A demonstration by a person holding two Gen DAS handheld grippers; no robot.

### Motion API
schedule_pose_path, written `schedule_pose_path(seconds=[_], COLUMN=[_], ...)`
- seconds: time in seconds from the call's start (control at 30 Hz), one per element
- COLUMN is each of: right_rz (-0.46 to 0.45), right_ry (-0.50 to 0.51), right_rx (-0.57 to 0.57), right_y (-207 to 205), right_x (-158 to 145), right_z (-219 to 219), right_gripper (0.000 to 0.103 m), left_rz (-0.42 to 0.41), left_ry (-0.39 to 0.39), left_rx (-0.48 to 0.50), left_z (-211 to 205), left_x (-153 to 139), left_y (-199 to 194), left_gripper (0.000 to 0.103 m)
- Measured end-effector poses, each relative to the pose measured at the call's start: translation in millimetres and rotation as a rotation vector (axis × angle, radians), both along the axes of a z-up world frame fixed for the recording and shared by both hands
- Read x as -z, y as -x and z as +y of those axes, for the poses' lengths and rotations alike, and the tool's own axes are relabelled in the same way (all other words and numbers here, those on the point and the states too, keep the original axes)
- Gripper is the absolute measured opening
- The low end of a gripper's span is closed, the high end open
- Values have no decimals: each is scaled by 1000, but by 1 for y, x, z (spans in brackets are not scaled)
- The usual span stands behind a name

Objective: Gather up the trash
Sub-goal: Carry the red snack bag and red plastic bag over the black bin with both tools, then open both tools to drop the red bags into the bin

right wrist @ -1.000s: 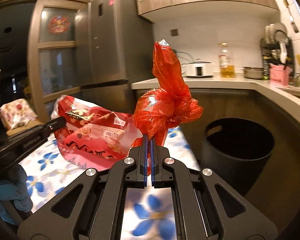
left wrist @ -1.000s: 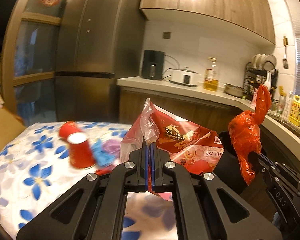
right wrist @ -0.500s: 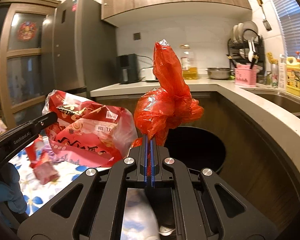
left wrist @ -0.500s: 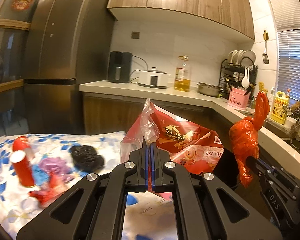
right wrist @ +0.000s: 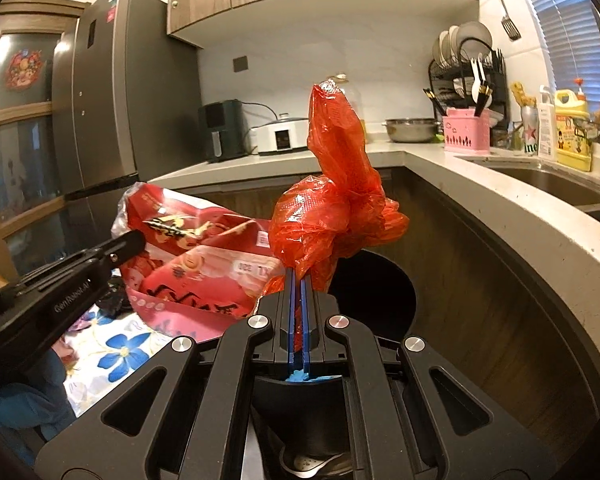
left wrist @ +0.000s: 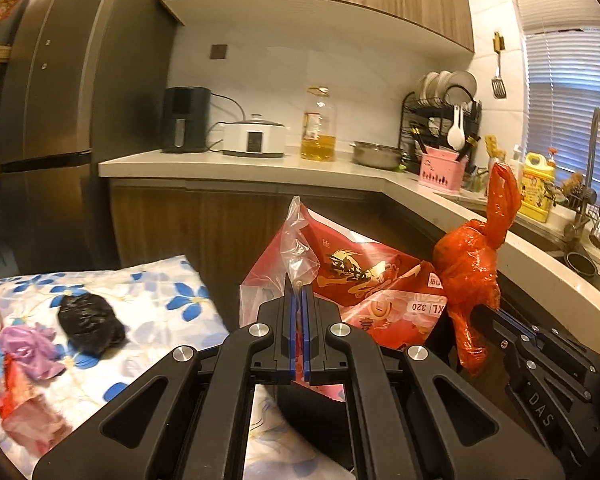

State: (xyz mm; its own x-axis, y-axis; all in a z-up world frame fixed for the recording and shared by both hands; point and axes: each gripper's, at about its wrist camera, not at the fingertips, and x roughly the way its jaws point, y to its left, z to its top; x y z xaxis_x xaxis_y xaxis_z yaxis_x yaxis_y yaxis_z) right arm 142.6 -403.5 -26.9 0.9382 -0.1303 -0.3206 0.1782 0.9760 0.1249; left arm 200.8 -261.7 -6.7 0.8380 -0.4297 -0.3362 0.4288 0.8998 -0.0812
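Observation:
My left gripper (left wrist: pixel 299 294) is shut on a red printed snack bag (left wrist: pixel 364 280) with a clear plastic corner, held in the air past the table's edge. My right gripper (right wrist: pixel 299 280) is shut on a knotted red plastic bag (right wrist: pixel 332 216), which stands up above its fingers. In the left wrist view the red plastic bag (left wrist: pixel 470 268) hangs at the right on the right gripper (left wrist: pixel 500 316). In the right wrist view the snack bag (right wrist: pixel 196 264) is at the left on the left gripper (right wrist: pixel 134 240). A black trash bin (right wrist: pixel 380 292) stands open just beyond and below the red plastic bag.
The table with a blue-flowered cloth (left wrist: pixel 156 296) holds a black crumpled bag (left wrist: pixel 90 322), a purple wad (left wrist: pixel 30 348) and red scraps (left wrist: pixel 18 408). A curved kitchen counter (right wrist: pixel 520 216) wraps the right side, with a sink, dish rack and appliances. A fridge (left wrist: pixel 60 120) stands at the left.
Both grippers have swung to the right with their bags, away from the table. The bin has come under the red plastic bag, and the red cups have slid out at the left.

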Motion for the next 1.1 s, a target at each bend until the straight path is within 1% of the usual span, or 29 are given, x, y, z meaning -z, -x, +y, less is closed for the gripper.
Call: schedule_pose_path(seconds=[0.23, 0.33, 0.5, 0.6, 0.63, 0.67, 0.7, 0.73, 0.77, 0.87, 0.9, 0.93, 1.0, 1.03, 1.07, 1.1], right_rz=[23, 32, 56, 69, 71, 73, 74, 78, 81, 92, 94, 96, 103, 104, 106, 105], right_ry=[-2, -7, -10, -15, -14, -14, -16, -18, -19, -19, -21, -22, -27, -29, -27, -26], right_rx=[15, 17, 16, 17, 17, 18, 17, 16, 16, 21, 22, 23, 27, 25, 25, 24], right_y=[-10, -13, -19, -23, -23, -24, -24, -25, -26, -28, -28, -28, -29, -29, -29, -29], right_x=[5, 7, 13, 16, 17, 18, 19, 20, 20, 21, 22, 22, 24, 24, 25, 25], right_z=[-10, -12, -14, -15, -15, -16, -17, -17, -18, -18, -19, -19, -20, -20, -19, -18], right_gripper=[3, 3, 3, 3, 3, 3, 3, 3, 3, 5, 6, 9, 16, 23, 27, 28], left_rz=[25, 40, 59, 63, 63, 61, 58, 54, 45, 19, 12, 9, 8, 9, 10, 8], left_ry=[-3, -19, -34, -37, -34, -31, -30, -31, -29, -9, -3, -3, -2, 0, 2, 6], left_rx=[8, 17, 42, 36, 34, 32, 32, 30, 20, -5, -18, -32, -56, -63, -70, -77], left_z=[-13, -18, -23, -21, -19, -17, -16, -15, -13, -6, -2, 1, 8, 11, 14, 18], left_x=[8, 14, 22, 26, 26, 25, 25, 25, 23, 20, 18, 17, 15, 14, 14, 13], left_y=[-15, -20, -24, -24, -24, -24, -23, -22, -21, -16, -14, -14, -12, -11, -9, -6], left_gripper=[2, 3, 7, 21, 29, 34, 37, 46, 58, 74, 76, 81, 83, 85, 87, 87])
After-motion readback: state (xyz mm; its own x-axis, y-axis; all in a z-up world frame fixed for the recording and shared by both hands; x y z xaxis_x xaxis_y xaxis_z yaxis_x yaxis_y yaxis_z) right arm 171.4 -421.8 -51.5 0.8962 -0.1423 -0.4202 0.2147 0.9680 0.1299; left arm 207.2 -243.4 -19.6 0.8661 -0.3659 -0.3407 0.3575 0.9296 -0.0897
